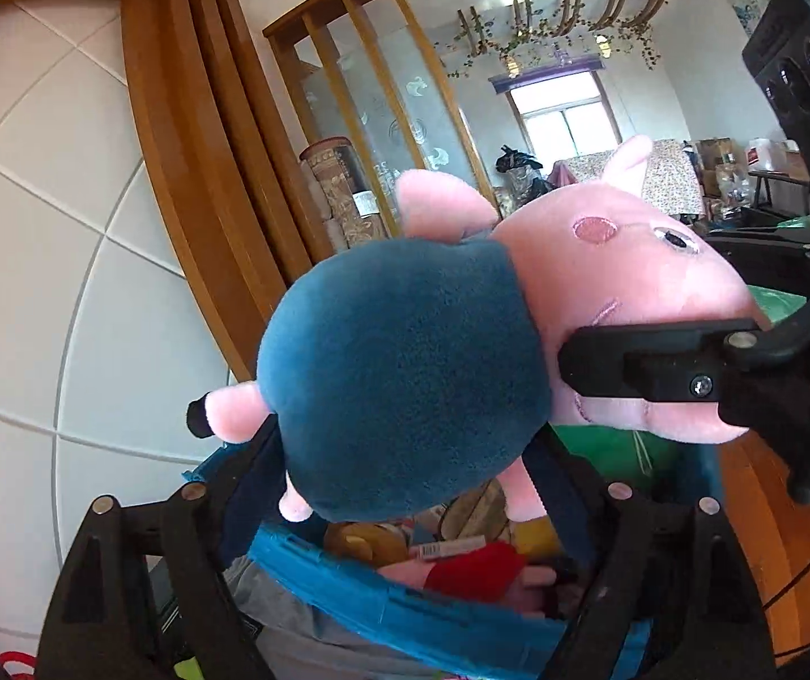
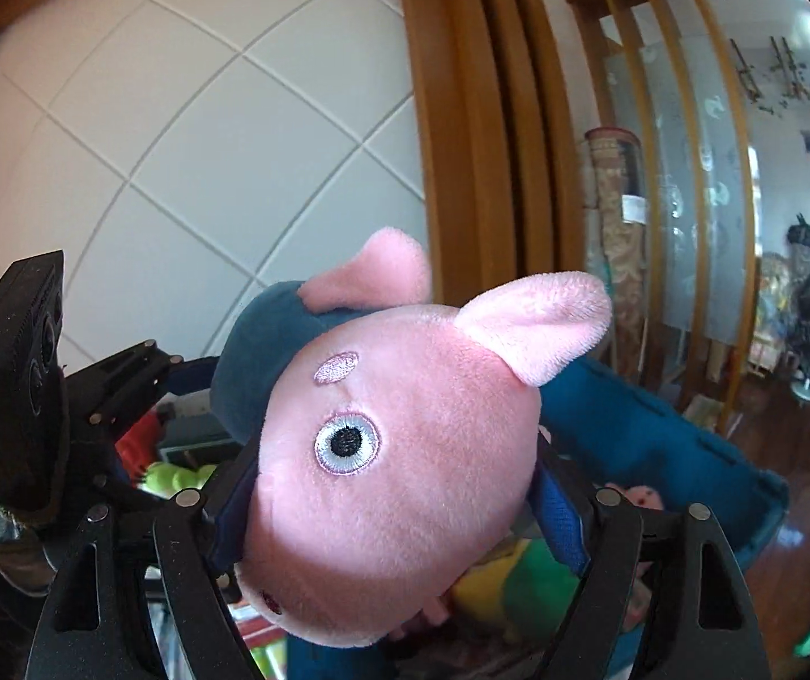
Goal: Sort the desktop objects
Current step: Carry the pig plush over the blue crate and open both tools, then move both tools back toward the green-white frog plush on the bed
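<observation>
Pink plush pig (image 1: 620,283) hangs above the blue bin (image 1: 405,606), gripped by 2 grippers: left gripper (image 1: 405,487) fingers wide around the body, right gripper (image 2: 399,504) fingers wide around the head. Soft, light, compressible; hold the bulk.

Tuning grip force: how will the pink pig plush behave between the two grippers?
The pink pig plush looks soft and likely light: fleecy fabric, rounded stuffed head. It should squash rather than slip; the right gripper's finger seems pressed into its snout. Its small limbs would probably flop. Breakage seems unlikely.
</observation>
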`<state>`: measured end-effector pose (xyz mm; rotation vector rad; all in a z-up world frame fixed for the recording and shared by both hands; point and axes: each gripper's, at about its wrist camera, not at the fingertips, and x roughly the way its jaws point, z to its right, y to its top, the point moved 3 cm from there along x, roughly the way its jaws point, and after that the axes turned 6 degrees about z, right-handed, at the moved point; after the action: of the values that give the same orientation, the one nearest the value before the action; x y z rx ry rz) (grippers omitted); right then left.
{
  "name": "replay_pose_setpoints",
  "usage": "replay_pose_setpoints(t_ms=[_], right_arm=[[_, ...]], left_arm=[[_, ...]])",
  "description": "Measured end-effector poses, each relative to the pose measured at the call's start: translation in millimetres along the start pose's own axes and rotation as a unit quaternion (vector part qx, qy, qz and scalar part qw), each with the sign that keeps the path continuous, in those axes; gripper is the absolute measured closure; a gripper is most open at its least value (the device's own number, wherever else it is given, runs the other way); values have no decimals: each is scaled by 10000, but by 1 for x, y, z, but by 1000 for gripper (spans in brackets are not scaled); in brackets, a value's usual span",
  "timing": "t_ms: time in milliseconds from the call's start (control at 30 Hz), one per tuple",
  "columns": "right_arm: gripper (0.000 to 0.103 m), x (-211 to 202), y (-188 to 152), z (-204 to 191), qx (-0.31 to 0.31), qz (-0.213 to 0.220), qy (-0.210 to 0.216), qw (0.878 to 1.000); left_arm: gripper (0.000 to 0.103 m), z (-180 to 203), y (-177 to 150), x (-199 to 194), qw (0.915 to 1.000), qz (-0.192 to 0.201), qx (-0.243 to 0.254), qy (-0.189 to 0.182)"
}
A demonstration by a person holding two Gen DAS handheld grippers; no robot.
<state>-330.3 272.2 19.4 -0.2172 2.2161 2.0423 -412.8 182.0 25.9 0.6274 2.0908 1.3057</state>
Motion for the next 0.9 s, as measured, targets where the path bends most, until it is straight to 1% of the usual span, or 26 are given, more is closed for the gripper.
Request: replay_pose_setpoints(t_ms=[33, 67, 100, 133, 200, 233, 267, 300, 367, 433, 500, 633, 733, 900], right_arm=[[5, 4, 9, 18, 49, 37, -145, 9999], [1, 9, 16, 35, 85, 50, -318, 9994], [0, 12, 23, 50, 151, 102, -516, 9985], [0, 12, 28, 66, 303, 149, -599, 9976], [0, 9, 28, 91, 590, 269, -476, 9968], [0, 7, 28, 98, 615, 318, -480, 9964], [0, 4, 26, 102, 605, 348, -504, 9963], [0, 1, 24, 105, 630, 353, -498, 9961], [0, -2, 19, 112, 797, 337, -382, 9955], [0, -5, 13, 110, 918, 307, -230, 9950], [0, -6, 11, 110, 851, 279, -152, 9959], [0, -13, 10, 82, 666, 287, 52, 9974], [0, -16, 12, 55, 549, 323, 329, 9974], [0, -18, 2, -3, 489, 274, 849, 9948]], left_arm=[[18, 2, 7, 16, 9998, -124, 15, 126], [18, 9, 12, 16, 9993, -227, 39, 305], [18, 13, 17, 21, 9984, -270, 22, 496], [18, 12, 21, 23, 9976, -297, -62, 629], [18, 5, 25, 24, 9953, -371, -343, 824], [18, 5, 24, 25, 9931, -422, -449, 996], [18, 2, 23, 23, 9909, -460, -510, 1157], [18, 1, 15, 12, 9886, -485, -556, 1309], [18, 2, 9, 5, 9834, -507, -608, 1631], [18, 5, -1, -8, 9791, -547, -662, 1843], [18, 2, -10, -21, 9741, -570, -716, 2067], [17, -7, -25, -46, 9625, -733, -791, 2491], [17, -22, -39, -75, 9502, -882, -902, 2849], [17, -49, -71, -132, 9285, -1102, -1068, 3381]])
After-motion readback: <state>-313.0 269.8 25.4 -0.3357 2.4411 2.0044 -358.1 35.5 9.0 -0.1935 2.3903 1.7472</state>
